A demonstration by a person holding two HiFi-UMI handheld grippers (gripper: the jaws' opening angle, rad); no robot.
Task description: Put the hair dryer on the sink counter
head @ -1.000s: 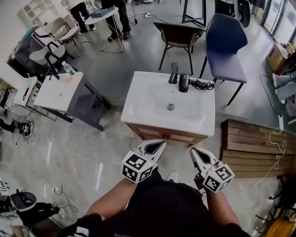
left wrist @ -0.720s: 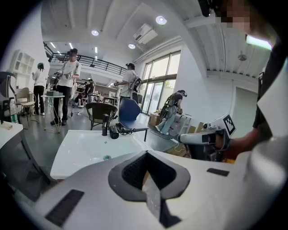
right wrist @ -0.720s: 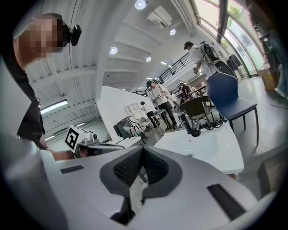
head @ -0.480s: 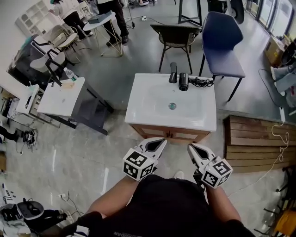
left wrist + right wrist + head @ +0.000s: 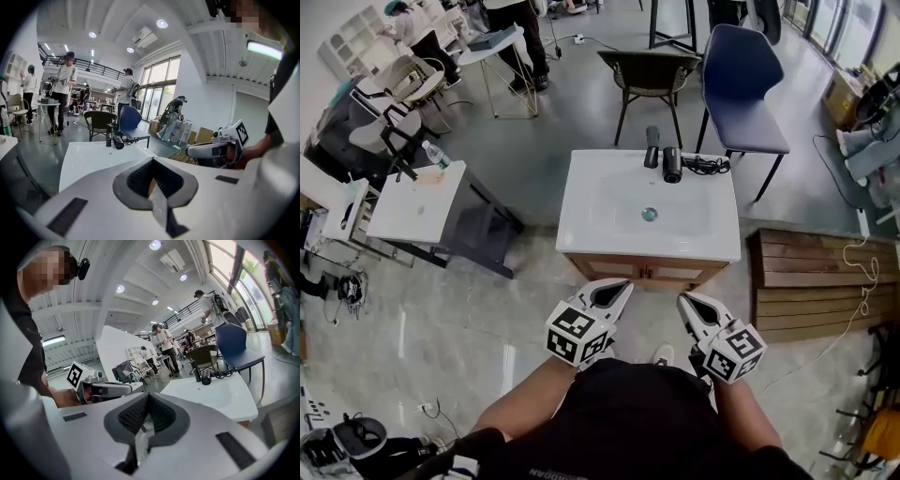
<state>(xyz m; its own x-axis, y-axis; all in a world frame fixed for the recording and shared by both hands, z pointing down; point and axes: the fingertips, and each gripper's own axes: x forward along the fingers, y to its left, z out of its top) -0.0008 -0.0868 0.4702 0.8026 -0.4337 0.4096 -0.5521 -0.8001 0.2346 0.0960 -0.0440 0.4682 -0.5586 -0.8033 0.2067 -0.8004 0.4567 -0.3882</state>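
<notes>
A black hair dryer [image 5: 672, 165] lies at the back edge of the white sink counter [image 5: 581, 220], right of the black faucet [image 5: 652, 148], with its cord [image 5: 709, 166] trailing right. My left gripper [image 5: 617, 292] and right gripper [image 5: 686, 305] hover side by side over the floor, short of the counter's front edge. Both are shut with nothing between the jaws. In the left gripper view the hair dryer [image 5: 117, 142] lies far ahead on the counter [image 5: 89, 161]. The right gripper view also has the hair dryer [image 5: 206, 377] far off.
A blue chair [image 5: 742, 84] and a wicker chair [image 5: 649, 70] stand behind the counter. A small white table [image 5: 412, 197] with a bottle [image 5: 437, 156] is to the left. A wooden pallet [image 5: 820, 281] lies to the right. People [image 5: 511, 28] stand at the back.
The head view has drifted slightly, so the counter sits a bit higher in the picture. Both grippers stay shut and empty in front of the person's body. The hair dryer has not moved.
</notes>
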